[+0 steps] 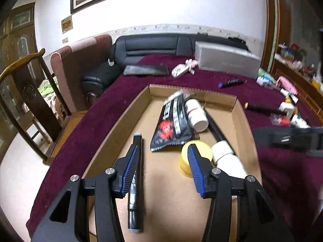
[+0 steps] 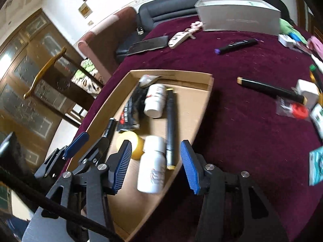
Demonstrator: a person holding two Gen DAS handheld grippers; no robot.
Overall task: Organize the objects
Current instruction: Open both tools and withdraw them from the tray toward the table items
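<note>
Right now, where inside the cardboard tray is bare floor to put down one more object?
Free: the tray floor right of the long black pen, up to the right wall. Crowded: the middle, with black packet, white bottles and yellow jar.

Two fisheye views each look down and forward along a gripper's fingers, close above a cardboard tray (image 1: 113,129). Both share the tray (image 2: 203,100) beyond the fingertips.
</note>
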